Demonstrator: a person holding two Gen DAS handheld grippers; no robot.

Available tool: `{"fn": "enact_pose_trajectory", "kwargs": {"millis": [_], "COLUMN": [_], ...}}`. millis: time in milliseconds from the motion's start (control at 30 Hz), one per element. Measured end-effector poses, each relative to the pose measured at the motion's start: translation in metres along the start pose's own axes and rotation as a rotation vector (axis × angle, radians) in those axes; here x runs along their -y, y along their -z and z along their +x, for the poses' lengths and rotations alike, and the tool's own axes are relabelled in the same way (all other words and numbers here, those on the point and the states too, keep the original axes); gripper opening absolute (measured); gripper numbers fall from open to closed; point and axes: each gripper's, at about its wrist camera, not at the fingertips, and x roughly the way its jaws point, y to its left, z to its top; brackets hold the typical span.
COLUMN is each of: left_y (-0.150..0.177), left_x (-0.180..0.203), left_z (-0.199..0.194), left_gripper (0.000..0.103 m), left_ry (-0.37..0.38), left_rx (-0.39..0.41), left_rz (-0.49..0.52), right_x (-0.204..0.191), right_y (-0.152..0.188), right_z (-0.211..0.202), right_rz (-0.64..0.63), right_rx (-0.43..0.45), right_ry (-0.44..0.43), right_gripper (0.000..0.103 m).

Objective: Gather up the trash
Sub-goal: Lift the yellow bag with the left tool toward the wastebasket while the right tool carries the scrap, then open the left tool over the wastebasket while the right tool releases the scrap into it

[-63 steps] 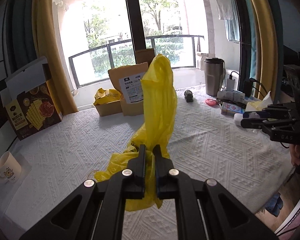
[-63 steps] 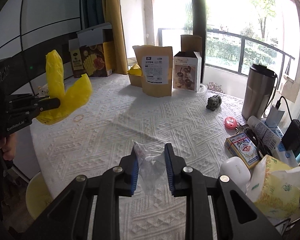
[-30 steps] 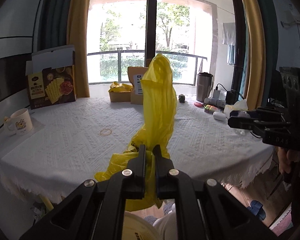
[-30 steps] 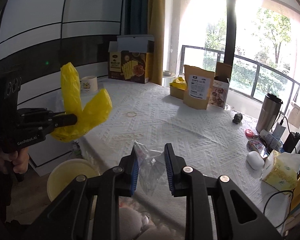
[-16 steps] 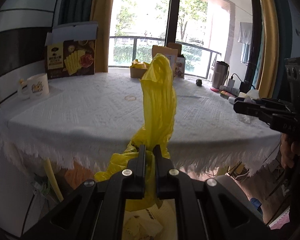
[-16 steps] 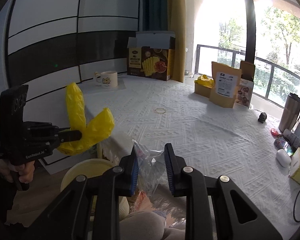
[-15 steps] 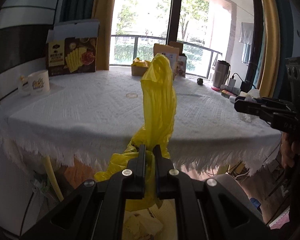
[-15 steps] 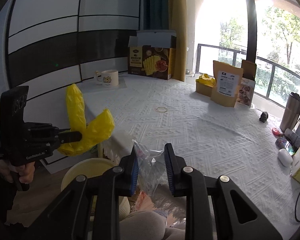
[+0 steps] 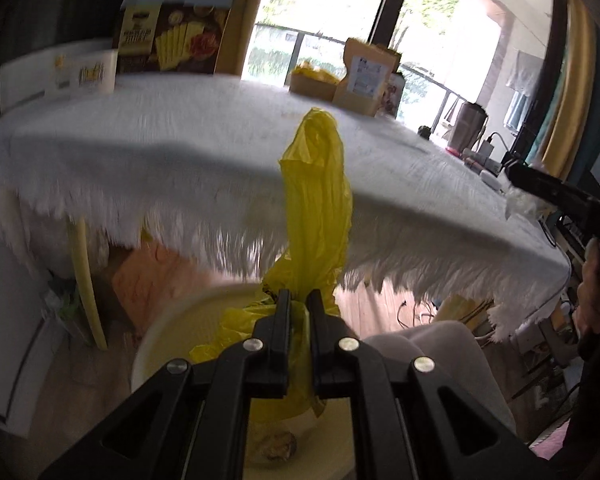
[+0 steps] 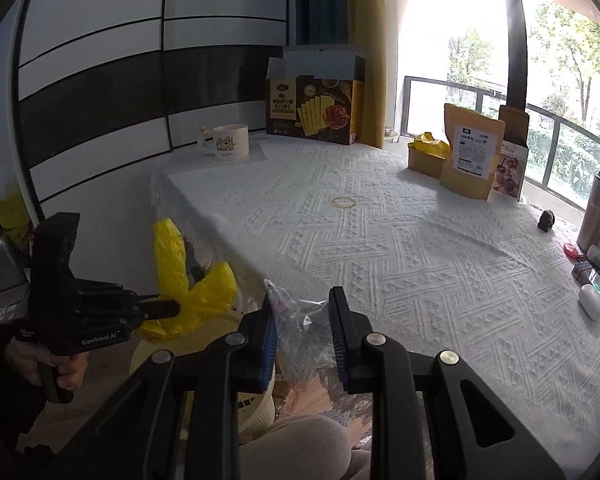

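your left gripper (image 9: 298, 300) is clamped tight on the yellow plastic bag (image 9: 318, 200), which hangs over the cream bin (image 9: 172, 332) on the floor beside the table (image 10: 380, 240), below its fringed white cloth. your right gripper (image 10: 303, 312) is part closed, its blue-padded jaws pinching a crumpled clear plastic wrapper (image 10: 300, 332) above the table's near edge. a rubber band (image 10: 344, 201) lies further in on the cloth.

Bin (image 10: 256, 404) below table (image 10: 420, 264) edge; mug (image 10: 224, 142) left of box (image 10: 314, 110).
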Motion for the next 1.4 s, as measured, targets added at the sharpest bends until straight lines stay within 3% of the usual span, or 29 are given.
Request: {"fn": "enact_pose_trajectory", "kwargs": {"millis": [67, 200, 267, 533, 867, 1167, 1400], "left_y": [0.007, 0.018, 0.022, 0.025, 0.024, 0.033, 0.041], "left_x": [-0.003, -0.007, -0.008, -0.020, -0.043, -0.073, -0.105], "left_z": [0.005, 0.003, 0.001, -0.013, -0.044, -0.063, -0.070], "left_gripper": [0.015, 0.050, 0.052, 0.054, 0.055, 0.056, 0.057], "left_ry": [0.009, 0.020, 0.018, -0.016, -0.058, -0.071, -0.124], "left_rx": [-0.025, -0.030, -0.027, -0.002, 0.085, 0.120, 0.128], "left_rz": [-0.016, -0.041, -0.046, -0.081, -0.115, -0.157, -0.214], "right_x": [-0.002, -0.006, -0.009, -0.036, -0.069, -0.101, -0.125], "right_y": [0.002, 0.006, 0.008, 0.010, 0.013, 0.010, 0.010], "right_z": [0.002, 0.005, 0.005, 0.006, 0.028, 0.060, 0.093], "right_rz": [0.002, 0.007, 0.002, -0.044, -0.074, -0.100, -0.108], "right_rx": [-0.005, -0.012, -0.012, -0.007, -0.048, -0.087, -0.131], "right_ry": [-0.006, -0.020, -0.029, -0.087, -0.163, -0.228, -0.278], "right_gripper": [0.022, 0.022, 0.022, 0.022, 0.022, 0.022, 0.023]}}
